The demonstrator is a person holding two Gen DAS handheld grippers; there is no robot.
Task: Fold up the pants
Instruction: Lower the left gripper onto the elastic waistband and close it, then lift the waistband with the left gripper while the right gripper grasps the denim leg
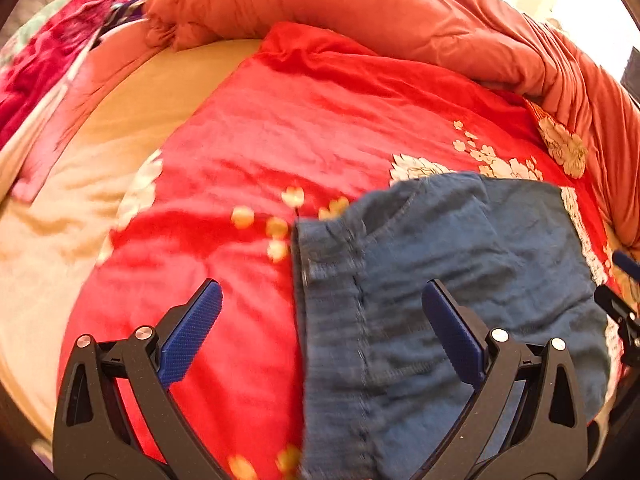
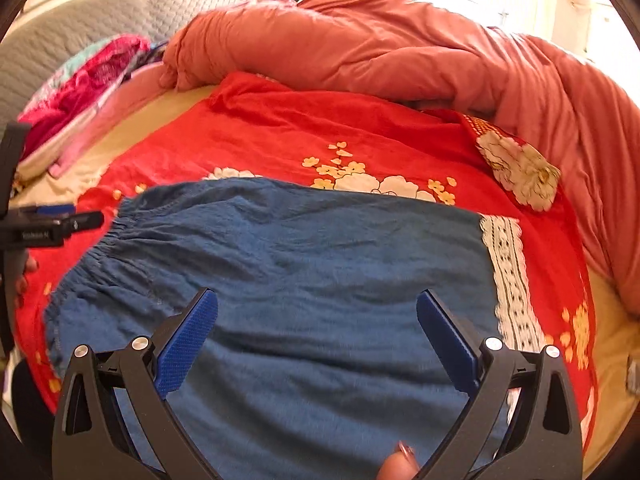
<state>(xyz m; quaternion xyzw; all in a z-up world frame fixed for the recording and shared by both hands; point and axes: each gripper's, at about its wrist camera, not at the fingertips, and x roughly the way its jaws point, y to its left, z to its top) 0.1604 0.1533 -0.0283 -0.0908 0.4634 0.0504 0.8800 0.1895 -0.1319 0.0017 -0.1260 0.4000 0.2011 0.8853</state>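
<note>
With both jaws spread and empty, the left gripper (image 1: pixel 322 308) and right gripper (image 2: pixel 318 308) hover over the flat blue crinkled-cotton pants (image 2: pixel 288 264) (lace-trimmed hem), so gripping the elastic waistband (image 2: pixel 108 240) likely comes next.

the only lettering is a small white print on the black body of the left gripper (image 2: pixel 60 224), seen at the left edge of the right wrist view — too blurred to read. nothing else carries text.
</note>
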